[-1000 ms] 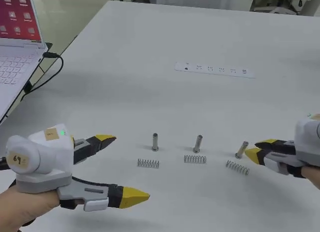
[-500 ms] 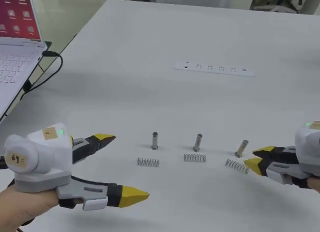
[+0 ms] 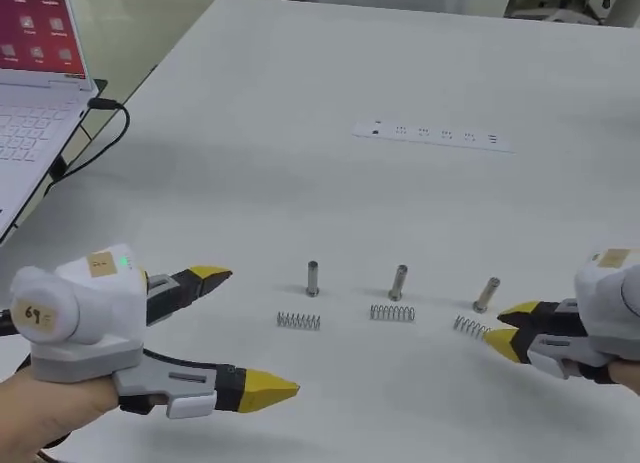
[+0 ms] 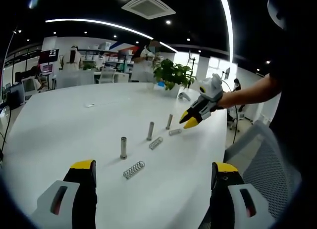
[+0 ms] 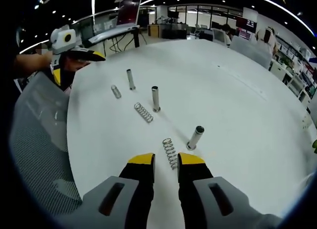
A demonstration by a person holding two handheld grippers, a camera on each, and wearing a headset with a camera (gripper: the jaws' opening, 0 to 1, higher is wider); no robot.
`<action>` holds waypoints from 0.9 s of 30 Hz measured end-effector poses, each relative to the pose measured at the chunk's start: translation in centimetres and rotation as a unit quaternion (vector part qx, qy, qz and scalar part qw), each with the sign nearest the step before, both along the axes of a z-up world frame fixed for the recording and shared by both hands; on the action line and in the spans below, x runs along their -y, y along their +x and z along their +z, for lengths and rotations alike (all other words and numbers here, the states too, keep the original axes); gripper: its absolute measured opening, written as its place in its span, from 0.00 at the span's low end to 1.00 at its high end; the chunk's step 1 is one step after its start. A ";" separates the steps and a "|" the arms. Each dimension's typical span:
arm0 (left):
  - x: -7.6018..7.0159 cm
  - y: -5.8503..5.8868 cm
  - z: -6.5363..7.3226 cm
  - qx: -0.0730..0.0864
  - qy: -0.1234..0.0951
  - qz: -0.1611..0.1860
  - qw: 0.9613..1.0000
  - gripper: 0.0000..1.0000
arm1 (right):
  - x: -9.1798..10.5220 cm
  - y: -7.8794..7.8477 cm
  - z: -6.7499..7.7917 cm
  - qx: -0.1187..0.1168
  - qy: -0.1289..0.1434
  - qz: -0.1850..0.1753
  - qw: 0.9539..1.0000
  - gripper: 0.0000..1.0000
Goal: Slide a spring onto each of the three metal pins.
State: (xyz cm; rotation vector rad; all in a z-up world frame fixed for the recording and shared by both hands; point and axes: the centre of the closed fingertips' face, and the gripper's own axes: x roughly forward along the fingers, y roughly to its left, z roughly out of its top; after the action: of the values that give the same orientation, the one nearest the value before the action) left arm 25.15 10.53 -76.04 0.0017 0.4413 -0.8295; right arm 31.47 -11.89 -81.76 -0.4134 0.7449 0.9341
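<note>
Three short metal pins stand upright in a row on the white table: left pin point(image 3: 313, 279), middle pin point(image 3: 399, 282), right pin point(image 3: 487, 294). In front of each lies a spring: left spring point(image 3: 298, 321), middle spring point(image 3: 392, 313), right spring point(image 3: 469, 328). My right gripper point(image 3: 506, 326) is low at the right spring's right end, jaws a little open; in the right gripper view that spring point(image 5: 170, 152) reaches just between the fingertips of the gripper point(image 5: 167, 160). My left gripper point(image 3: 243, 331) hovers wide open to the left of the row, holding nothing, with the nearest spring point(image 4: 133, 169) ahead of it.
An open laptop point(image 3: 30, 73) with a black cable point(image 3: 105, 133) sits at the table's left edge. A white power strip point(image 3: 432, 136) lies farther back beyond the pins. The table's near edge is close behind both grippers.
My right gripper has dropped from beside the right pin towards me, down to the right spring's end. The left gripper has stayed where it was, still wide open.
</note>
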 end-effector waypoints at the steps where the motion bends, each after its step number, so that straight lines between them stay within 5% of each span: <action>1: 0.0 0.0 0.0 0.000 0.000 0.000 1.000 0.94 | 0.1 -0.1 -0.2 -0.001 -0.006 0.003 1.000 0.16; 10: 0.0 -0.1 -0.1 -0.001 0.001 0.000 1.000 0.93 | 0.3 0.5 -1.4 0.007 -0.057 0.048 0.997 0.15; 27: 0.0 -0.2 -0.3 -0.002 0.000 0.002 1.000 0.93 | 0.2 0.9 -3.0 -0.018 -0.086 0.065 0.994 0.14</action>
State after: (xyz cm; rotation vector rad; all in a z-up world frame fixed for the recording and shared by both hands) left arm 24.94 10.57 -76.30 -0.0014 0.4444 -0.8266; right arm 32.37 -12.10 -84.77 -0.6033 0.8429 1.0059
